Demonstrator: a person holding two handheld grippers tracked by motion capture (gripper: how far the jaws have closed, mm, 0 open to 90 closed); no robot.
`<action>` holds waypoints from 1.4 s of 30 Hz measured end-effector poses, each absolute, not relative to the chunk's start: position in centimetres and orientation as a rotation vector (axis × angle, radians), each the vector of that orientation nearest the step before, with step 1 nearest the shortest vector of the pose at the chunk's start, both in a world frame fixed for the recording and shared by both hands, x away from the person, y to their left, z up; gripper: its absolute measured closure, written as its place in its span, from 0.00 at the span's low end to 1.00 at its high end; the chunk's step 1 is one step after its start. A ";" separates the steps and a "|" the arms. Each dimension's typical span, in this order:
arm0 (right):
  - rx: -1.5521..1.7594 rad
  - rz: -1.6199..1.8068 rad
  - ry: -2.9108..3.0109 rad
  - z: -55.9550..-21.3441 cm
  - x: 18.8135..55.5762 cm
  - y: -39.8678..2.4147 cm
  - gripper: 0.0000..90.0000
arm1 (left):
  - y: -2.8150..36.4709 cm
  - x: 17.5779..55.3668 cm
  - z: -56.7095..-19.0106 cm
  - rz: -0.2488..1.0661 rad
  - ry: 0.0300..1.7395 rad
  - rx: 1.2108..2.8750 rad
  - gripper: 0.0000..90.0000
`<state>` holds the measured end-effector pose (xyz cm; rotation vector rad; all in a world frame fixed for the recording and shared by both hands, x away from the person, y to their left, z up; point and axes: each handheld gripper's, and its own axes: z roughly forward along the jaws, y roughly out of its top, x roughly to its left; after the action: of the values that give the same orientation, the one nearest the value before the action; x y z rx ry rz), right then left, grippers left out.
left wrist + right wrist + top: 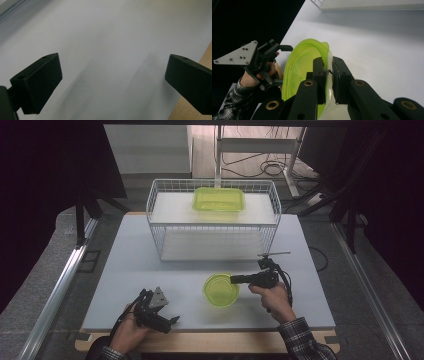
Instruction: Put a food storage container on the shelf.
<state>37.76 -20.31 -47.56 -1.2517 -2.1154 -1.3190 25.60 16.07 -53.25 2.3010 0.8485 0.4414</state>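
A round lime-green plastic container (220, 290) with a clear lower body sits on the white table (125, 265) near its front middle. My right gripper (234, 279) comes in from the right and is shut on its rim; in the right gripper view the two jaws pinch the green rim (328, 72) of the container (299, 67). My left gripper (173, 320) rests low at the front left, open, its jaws spread wide over bare table (110, 50) with nothing between them. It also appears held in a hand as the left gripper (284, 63) in the right gripper view.
A white wire basket (212, 220) stands at the back of the table, with a rectangular green container (219, 199) on its top shelf. The table's wooden front edge (206, 56) is close to the left gripper. Dark curtains and cables lie beyond.
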 end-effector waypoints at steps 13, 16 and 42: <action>-1.241 -1.397 -2.088 -45.3 38.3 -20.7 0.91 | 16.3 25.7 -53.1 0.447 0.868 2.280 0.01; -1.242 -1.411 -2.087 -44.6 38.5 -20.8 0.91 | 16.4 25.7 -53.0 0.443 0.874 2.274 0.01; -1.260 -1.548 -2.028 -38.4 40.5 -21.8 0.91 | 16.7 25.8 -52.8 0.411 0.899 2.223 0.01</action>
<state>40.48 -21.75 -38.40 -1.2605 -2.0283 -1.5476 25.80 16.69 -52.76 2.2225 0.8987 0.4107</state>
